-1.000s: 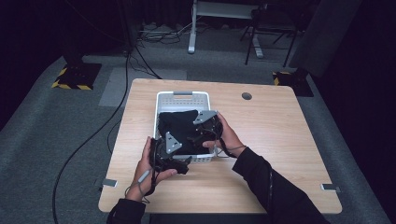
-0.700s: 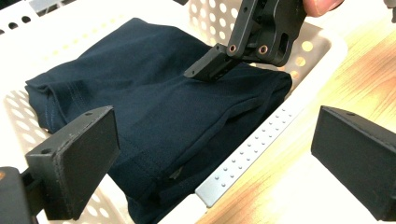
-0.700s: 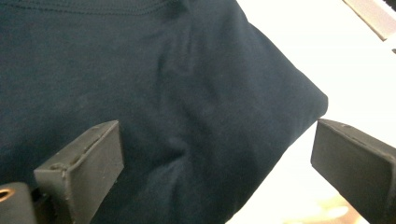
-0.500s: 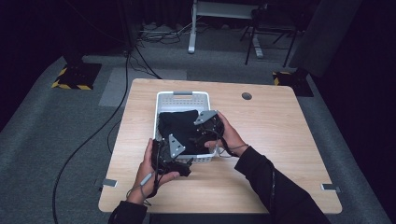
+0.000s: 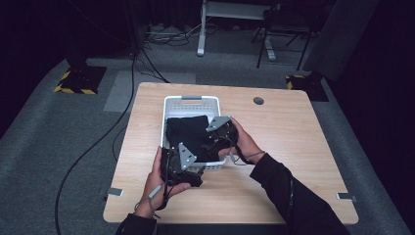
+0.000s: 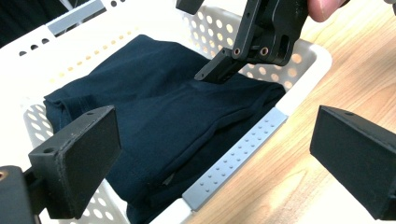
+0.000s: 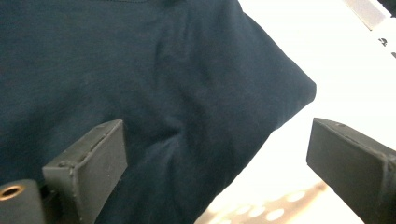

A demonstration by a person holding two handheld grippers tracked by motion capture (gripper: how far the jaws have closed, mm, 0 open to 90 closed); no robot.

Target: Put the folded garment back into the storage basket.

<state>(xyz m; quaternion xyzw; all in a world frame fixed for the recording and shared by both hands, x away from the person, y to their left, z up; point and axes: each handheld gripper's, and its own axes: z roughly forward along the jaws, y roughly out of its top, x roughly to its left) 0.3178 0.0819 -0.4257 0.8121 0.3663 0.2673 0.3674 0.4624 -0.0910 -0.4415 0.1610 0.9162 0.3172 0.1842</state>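
High view: a folded dark navy garment (image 5: pixel 192 134) lies inside a white perforated plastic basket (image 5: pixel 191 102) that stands on the wooden table (image 5: pixel 293 142), a little left of the table's middle, with its grey-handled far end toward the back of the room. The cloth covers most of the basket floor, reaching the near end, while a strip of white shows at the far end. The right gripper (image 5: pixel 215 138) hangs over the right side of the basket, tilted down into it, the person's right hand (image 5: pixel 243 142) wrapped round its body just outside the right wall. In the right gripper view its two black jaws stand wide apart, released, with the garment (image 7: pixel 140 84) close beneath and one jaw low against the fabric; whether it actually touches I cannot tell. The left gripper (image 5: pixel 182 164) sits at the basket's near left corner, held by the left hand (image 5: pixel 161 178) over the table edge of the basket. In the left gripper view its jaws are likewise spread wide, gripping nothing, the grey near handle (image 6: pixel 233 158) between them and the right gripper (image 6: pixel 224 70) poised on the cloth beyond. A round grey grommet (image 5: pixel 258 101) is set in the far right of the tabletop.
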